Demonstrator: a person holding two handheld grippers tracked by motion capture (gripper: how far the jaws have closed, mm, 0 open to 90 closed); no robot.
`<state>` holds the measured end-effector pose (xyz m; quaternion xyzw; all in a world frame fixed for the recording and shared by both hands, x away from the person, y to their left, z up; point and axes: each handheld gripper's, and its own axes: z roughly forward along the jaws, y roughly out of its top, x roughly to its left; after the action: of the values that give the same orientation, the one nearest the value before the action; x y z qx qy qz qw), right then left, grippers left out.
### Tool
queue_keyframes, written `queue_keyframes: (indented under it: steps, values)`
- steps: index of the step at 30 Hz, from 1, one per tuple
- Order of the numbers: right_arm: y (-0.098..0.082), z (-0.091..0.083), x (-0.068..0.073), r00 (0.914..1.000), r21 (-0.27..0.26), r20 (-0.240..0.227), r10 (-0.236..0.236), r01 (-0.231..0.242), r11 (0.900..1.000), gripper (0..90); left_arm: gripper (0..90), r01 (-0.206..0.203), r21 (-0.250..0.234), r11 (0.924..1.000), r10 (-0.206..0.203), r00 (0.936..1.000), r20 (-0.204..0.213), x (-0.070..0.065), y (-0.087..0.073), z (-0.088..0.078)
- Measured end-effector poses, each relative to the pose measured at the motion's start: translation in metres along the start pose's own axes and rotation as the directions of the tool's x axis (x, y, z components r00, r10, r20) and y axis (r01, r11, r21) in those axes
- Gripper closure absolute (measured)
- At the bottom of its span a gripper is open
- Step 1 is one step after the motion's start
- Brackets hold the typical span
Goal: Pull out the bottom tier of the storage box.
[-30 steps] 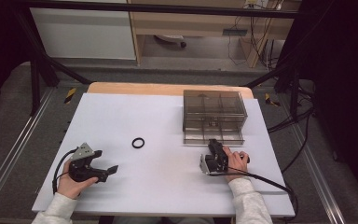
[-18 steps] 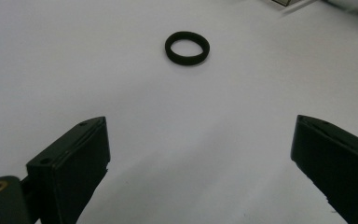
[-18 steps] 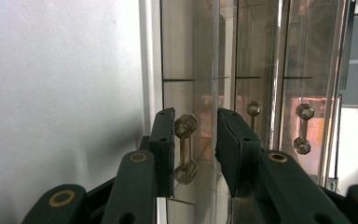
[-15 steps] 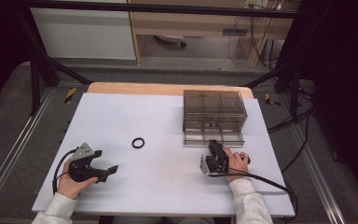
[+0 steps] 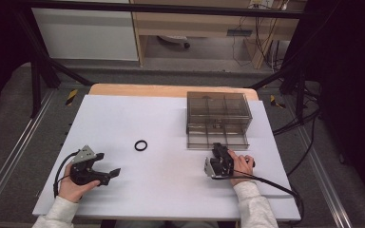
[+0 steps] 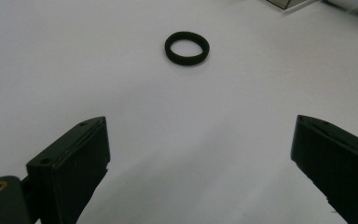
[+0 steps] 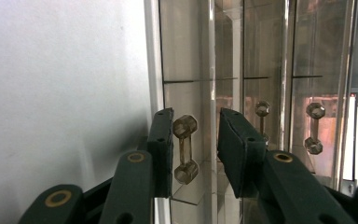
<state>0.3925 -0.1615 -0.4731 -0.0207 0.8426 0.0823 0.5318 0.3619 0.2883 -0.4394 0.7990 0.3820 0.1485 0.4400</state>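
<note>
A clear smoky plastic drawer box (image 5: 217, 110) stands at the table's right rear, its front toward the person. My right gripper (image 5: 221, 149) lies on its side right in front of the box. In the right gripper view its jaws (image 7: 195, 126) straddle a small clear drawer handle (image 7: 185, 149). The jaws have just been opening; a gap shows between the handle and one pad, so it is open. A black ring (image 5: 141, 145) lies flat mid-table. My left gripper (image 5: 108, 163) rests at the front left, open and empty, aimed at the ring (image 6: 187, 47) ahead of its jaws (image 6: 200, 154).
The white table top (image 5: 171, 114) ends in a wooden strip at the back. More drawer handles (image 7: 314, 128) show farther along the box front. Cables trail from both grippers toward the front edge. Dark frame posts stand beyond the table's corners.
</note>
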Motion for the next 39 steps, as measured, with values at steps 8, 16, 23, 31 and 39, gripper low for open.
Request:
queue_keyframes:
  steps: [8,16,23,31,39]
  values:
    - [0.000,-0.004,-0.004,0.9989,-0.010,-0.012,0.044,-0.044,0.999,59.0,4.2,-0.002,0.001,1.0000,0.002,1.0000,0.000,0.000,0.000,0.000]
    - [-0.001,-0.011,-0.012,0.9902,-0.036,-0.018,0.138,-0.139,0.990,48.7,4.3,-0.002,0.002,1.0000,0.002,1.0000,0.001,0.000,0.000,0.000]
    - [-0.002,-0.015,-0.018,0.9673,-0.045,-0.059,0.247,-0.250,0.967,37.3,4.2,-0.003,0.003,1.0000,0.003,1.0000,0.002,0.000,0.000,0.000]
    - [-0.005,-0.020,-0.027,0.9157,-0.024,-0.093,0.391,-0.395,0.919,29.3,4.3,-0.003,0.002,1.0000,0.003,1.0000,0.001,-0.001,0.000,0.000]
    - [-0.005,-0.022,-0.031,0.8426,-0.001,-0.145,0.519,-0.524,0.852,21.9,4.2,-0.003,0.003,1.0000,0.003,1.0000,-0.001,-0.001,0.000,0.000]
